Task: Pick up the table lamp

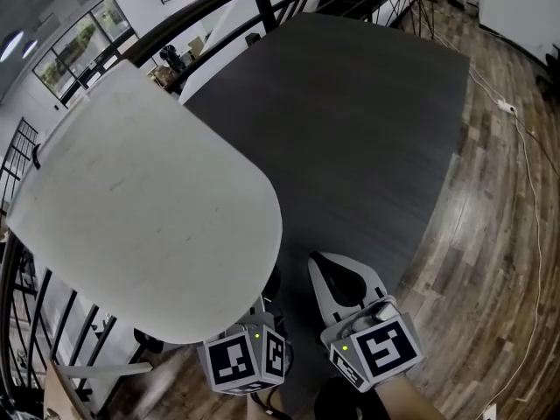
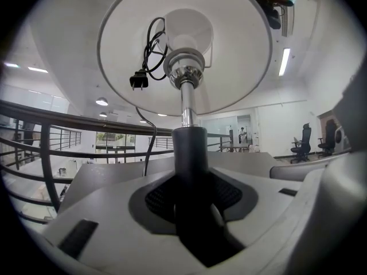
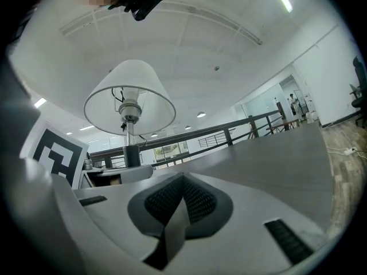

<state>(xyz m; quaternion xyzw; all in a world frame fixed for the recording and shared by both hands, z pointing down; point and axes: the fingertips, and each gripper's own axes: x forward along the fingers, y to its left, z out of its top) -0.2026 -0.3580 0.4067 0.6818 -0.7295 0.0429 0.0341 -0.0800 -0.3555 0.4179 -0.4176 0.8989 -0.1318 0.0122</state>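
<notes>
Clamped on the matte black cylindrical stem [image 2: 189,153] of the white-shaded table lamp [image 3: 129,93], the left gripper [image 2: 192,202] has both pale grey jaws pressed against that post, with the dark ribbed pads [image 2: 157,196] gripping low on it. The right gripper [image 3: 175,211] is squeezed closed on nothing, pads meeting in a narrow seam. It hangs just beside its partner, over the near edge of the broad dark grey table [image 1: 367,121].

The lamp stands over that table's near left corner. Its base is hidden (the shade blocks it from above, the jaws from below), so I cannot tell whether it has cleared the tabletop.

The step in hand looks like the lift itself. To do it well, I judge that the post should stay upright and the squeeze firm, because the wide tapered shade [image 1: 140,208] puts bulk high above the hold and would swing on any tilt. A straight rise off the table suits best. The black cord with its two-pin plug [image 2: 140,79] is looped up inside the shade, which should spare it from snagging on the table edge.

The shade is smooth and off-white, faintly scuffed on its outer wall. Above the stem runs a slim polished chrome neck [image 2: 186,105], slick and reflective. The tabletop looks flat with a fine, low-sheen grain, and brown wooden floor planks [image 1: 499,234] lie beyond its right edge.
</notes>
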